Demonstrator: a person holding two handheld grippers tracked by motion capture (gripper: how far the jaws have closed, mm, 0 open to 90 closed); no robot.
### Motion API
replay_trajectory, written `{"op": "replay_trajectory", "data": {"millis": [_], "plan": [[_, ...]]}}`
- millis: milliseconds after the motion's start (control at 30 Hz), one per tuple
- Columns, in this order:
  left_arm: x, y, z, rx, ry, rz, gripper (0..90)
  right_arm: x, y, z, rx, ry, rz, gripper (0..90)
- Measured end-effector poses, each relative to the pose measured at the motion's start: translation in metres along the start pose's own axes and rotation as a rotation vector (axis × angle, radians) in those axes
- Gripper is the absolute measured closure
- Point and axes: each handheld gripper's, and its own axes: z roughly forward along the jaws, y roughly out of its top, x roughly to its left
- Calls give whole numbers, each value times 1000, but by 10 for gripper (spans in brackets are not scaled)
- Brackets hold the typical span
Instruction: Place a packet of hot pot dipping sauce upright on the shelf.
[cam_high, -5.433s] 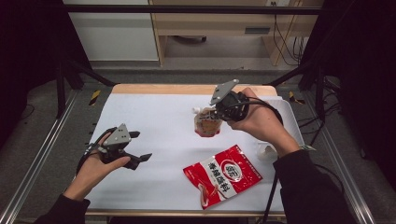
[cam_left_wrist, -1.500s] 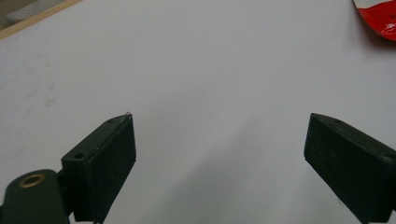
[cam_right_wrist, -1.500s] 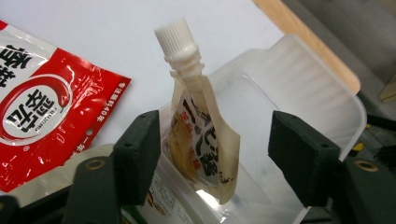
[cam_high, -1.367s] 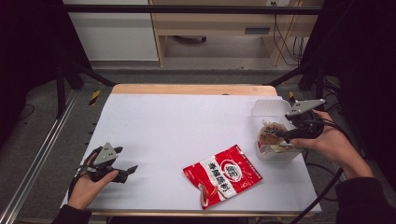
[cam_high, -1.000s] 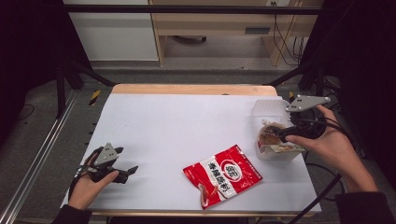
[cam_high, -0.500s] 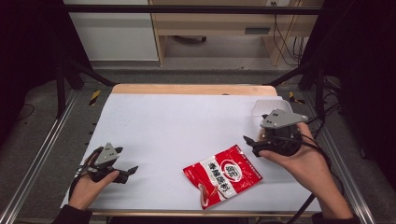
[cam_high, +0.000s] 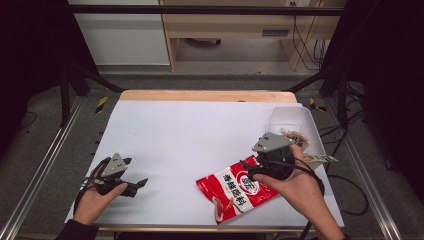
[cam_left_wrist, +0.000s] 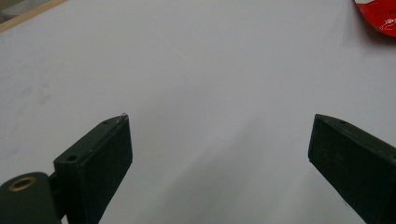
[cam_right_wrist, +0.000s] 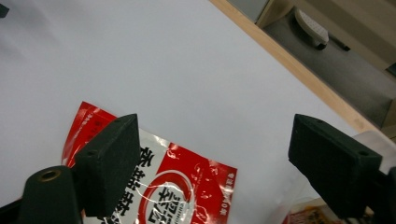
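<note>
A red and white snack packet (cam_high: 235, 192) lies flat near the table's front edge, right of centre. My right gripper (cam_high: 248, 169) hovers at its upper right corner, jaws pointing left. In the right gripper view the gripper (cam_right_wrist: 215, 121) is open, with the packet (cam_right_wrist: 159, 186) below its left jaw and nothing between the jaws. A clear bag of brownish food (cam_high: 296, 136) rests at the table's right edge, behind the right hand. My left gripper (cam_high: 136, 172) rests open at the front left over bare white table (cam_left_wrist: 219, 119). A corner of the packet (cam_left_wrist: 378, 16) shows far off.
The white table top (cam_high: 200, 135) has a wooden strip along its far edge (cam_high: 200, 96). Metal frame rails (cam_high: 45, 165) run along both sides. A cable (cam_high: 350, 200) trails off the right side. A wooden shelf unit (cam_high: 240, 25) stands beyond the table.
The right gripper has let go of the food bag at the right edge and moved left and forward to the red packet, jaws open. The left gripper has stayed still.
</note>
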Motion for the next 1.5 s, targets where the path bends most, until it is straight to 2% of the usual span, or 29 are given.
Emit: {"op": "replay_trajectory", "data": {"millis": [100,200,400,533,800,967,1033,1100,1267,1333,1500], "plan": [[1,0,0,-1,-1,-1,62,5,-7,6,8,12,36,143],[1,0,0,-2,0,-2,62,8,-10,8,13,11,45,146],[0,0,0,-2,-2,2,62,19,-25,13,31,-8,62,201],[0,0,0,0,-1,5,62,21,-34,15,43,-15,80,230],[0,1,0,0,2,7,62,19,-59,17,70,-49,139,263],[-2,0,2,9,-2,17,62,18,-85,19,120,-73,162,246],[-2,0,2,9,-5,16,62,18,-89,20,122,-69,177,245],[-2,0,2,11,-3,15,62,16,-99,25,147,-55,200,232],[-3,0,2,12,-5,17,62,10,-114,32,179,-52,240,212],[-3,0,3,14,-7,18,62,8,-125,36,205,-48,259,196],[-4,0,4,19,-16,21,62,5,-136,40,224,-24,301,162]]}}
